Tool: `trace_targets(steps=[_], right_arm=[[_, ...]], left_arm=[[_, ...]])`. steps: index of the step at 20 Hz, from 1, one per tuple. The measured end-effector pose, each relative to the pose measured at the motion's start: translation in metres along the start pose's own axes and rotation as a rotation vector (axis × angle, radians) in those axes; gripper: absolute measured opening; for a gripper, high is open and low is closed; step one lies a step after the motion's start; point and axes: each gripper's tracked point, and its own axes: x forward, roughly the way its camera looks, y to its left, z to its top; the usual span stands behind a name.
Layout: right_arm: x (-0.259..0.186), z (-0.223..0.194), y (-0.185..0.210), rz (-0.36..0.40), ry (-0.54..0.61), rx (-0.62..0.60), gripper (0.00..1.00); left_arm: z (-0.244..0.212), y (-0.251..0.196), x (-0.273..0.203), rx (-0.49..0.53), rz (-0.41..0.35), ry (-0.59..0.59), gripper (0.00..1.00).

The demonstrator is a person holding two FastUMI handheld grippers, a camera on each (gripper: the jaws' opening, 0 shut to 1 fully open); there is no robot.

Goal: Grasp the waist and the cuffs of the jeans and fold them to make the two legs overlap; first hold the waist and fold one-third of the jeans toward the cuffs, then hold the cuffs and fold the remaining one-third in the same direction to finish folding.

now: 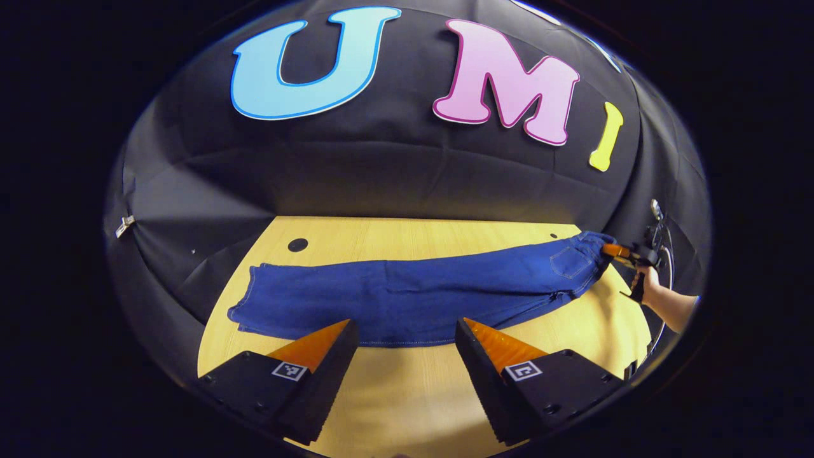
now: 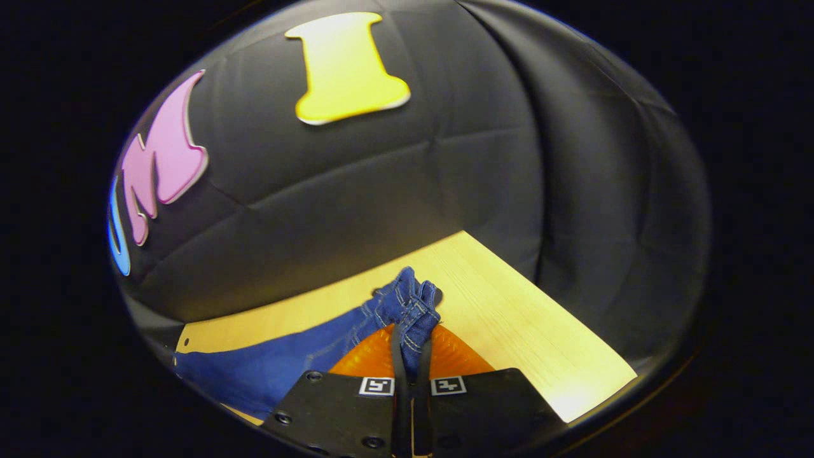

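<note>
Right gripper view: right gripper (image 2: pixel 411 340) pinches the jeans (image 2: pixel 407 305) waist, hiding the clamped fabric; left gripper (image 1: pixel 404 331) gapes empty.

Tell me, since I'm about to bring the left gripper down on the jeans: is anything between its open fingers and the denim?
Nothing visible. The left gripper is open just short of the near edge of the jeans, with bare table between. The right gripper is shut on the waist.
</note>
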Motion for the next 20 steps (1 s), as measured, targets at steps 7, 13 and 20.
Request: trace_targets(steps=[7,13,20], right_arm=[[-0.092,0.063,0.093,0.249,-0.137,-0.275,0.06],[-0.161,0.102,0.108,0.472,-0.136,-0.363,0.05],[-0.211,0.060,0.095,0.538,0.059,-0.511,0.06]], left_arm=[[-0.026,0.018,-0.021,-0.061,0.009,-0.019,0.97],[-0.050,0.048,-0.030,-0.162,0.012,-0.045,0.97],[-0.071,0.118,-0.012,-0.325,0.102,-0.081,0.97]])
